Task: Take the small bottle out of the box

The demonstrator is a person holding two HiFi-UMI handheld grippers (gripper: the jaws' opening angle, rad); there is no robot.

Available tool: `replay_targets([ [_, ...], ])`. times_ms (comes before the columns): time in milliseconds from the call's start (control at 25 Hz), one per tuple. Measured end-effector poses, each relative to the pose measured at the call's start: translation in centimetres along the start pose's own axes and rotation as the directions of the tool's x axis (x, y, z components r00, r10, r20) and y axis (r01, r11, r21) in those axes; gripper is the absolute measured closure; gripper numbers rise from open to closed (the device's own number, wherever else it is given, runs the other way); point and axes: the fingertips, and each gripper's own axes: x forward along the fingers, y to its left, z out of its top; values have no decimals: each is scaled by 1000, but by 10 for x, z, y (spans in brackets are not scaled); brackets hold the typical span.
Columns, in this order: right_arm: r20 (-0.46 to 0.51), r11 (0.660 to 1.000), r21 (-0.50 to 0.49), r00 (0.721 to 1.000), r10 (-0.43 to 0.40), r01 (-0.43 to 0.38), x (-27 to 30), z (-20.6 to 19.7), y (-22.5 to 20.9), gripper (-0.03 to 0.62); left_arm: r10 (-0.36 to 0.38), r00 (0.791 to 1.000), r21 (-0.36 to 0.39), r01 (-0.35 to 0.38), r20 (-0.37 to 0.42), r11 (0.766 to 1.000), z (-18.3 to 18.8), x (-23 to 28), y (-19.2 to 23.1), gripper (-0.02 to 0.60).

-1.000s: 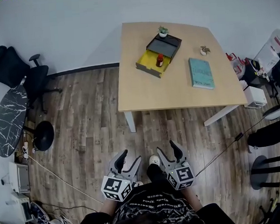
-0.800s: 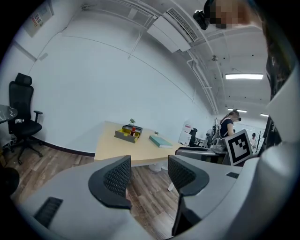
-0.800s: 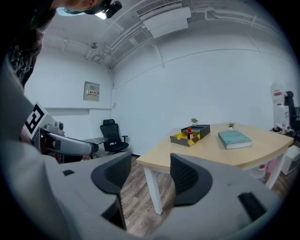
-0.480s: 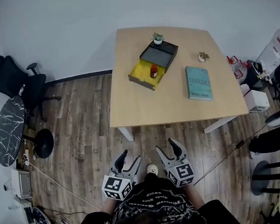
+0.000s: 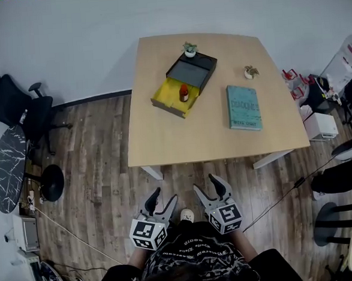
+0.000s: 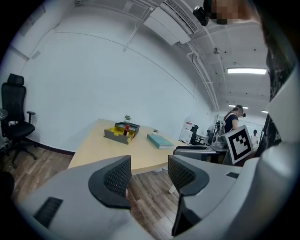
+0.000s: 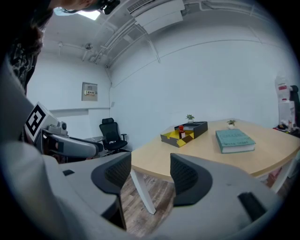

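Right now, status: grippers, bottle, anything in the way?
Left gripper and right gripper open, empty, short of the table. Small bottle upright in box, untouched. Book beside box, not blocking.

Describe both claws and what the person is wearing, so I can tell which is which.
They look alike. The left claw and right claw have pale grey bodies, each with two curved jaws lined by black ribbed pads. Each carries a white cube printed with black square markers, and the patterns differ. The person wears a black top with white print.
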Motion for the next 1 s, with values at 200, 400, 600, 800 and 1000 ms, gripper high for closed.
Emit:
replay_targets([
  [200, -20, 1000, 9, 1000, 8, -7, 0, -8, -1, 324, 13, 1000, -37, -13, 3, 999, -3, 3, 1, 330],
  [400, -35, 1000, 7, 999, 19, -19, 8, -13, 2, 322, 32, 999, -61, -33, -15, 998, -13, 6, 15, 330],
  [600, -34, 1000, 6, 999, -9, 9, 21, -9, -8, 322, 10, 999, -56, -12, -36, 998, -14, 24, 27, 330],
  [800, -42, 999, 19, 998, -42, 43, 45, -1, -25, 324, -54, 997, -19, 53, -60, 998, -1, 53, 44, 330],
  [1000, -61, 998, 27, 996, -59, 61, 82, 8, -38, 323, -87, 995, -5, 87, -53, 996, 26, 87, 72, 330],
])
